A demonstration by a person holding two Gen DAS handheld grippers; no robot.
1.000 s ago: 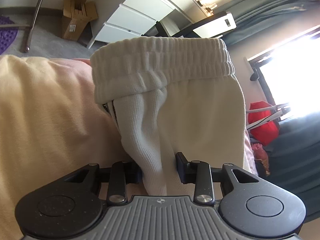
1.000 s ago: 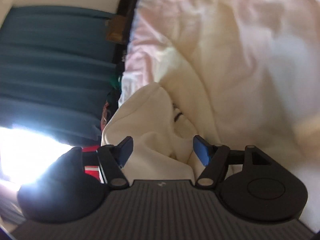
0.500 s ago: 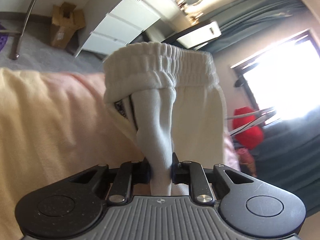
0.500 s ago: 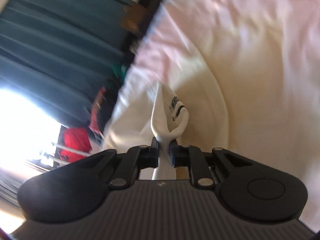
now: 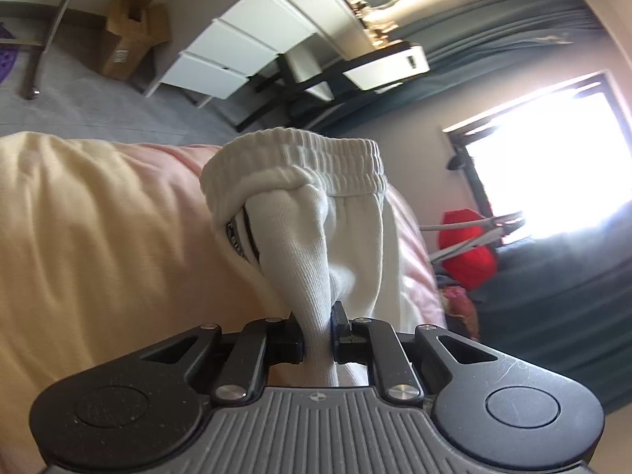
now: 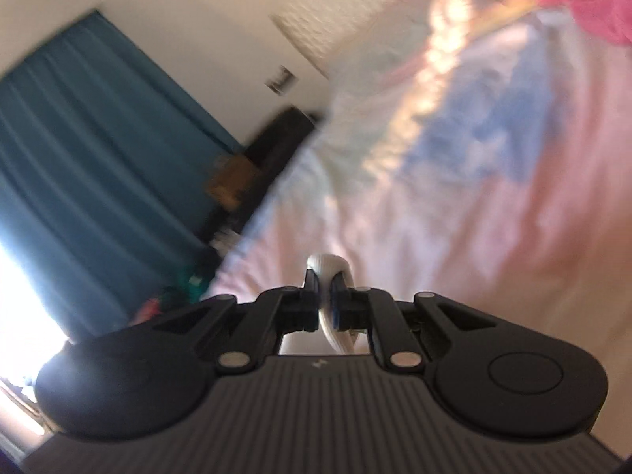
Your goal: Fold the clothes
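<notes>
A: The white shorts (image 5: 316, 213) hang at the centre of the left-wrist frame, waistband uppermost, above the cream bedding (image 5: 87, 237) at the left. The left gripper (image 5: 318, 328) is clamped on a bunched ridge of them; its jaws have just been closing, with the cloth between them.

B: And toward the right?

A: In the right-wrist view, low at centre, the right gripper (image 6: 324, 300) is pinched shut on a small white fold of the same cloth over the pink sheet (image 6: 493, 205). That view is blurred.

B: Risks?

A: Both holds look thin. A fast lift could probably pull the fold out of the right jaws, or the bunching could leave the fold crooked.

B: Any writing?

A: A dark striped label (image 5: 239, 237) sits at the waistband's left, unreadable; the cardboard box (image 5: 126, 35), upper left, bears an illegible sticker.
</notes>
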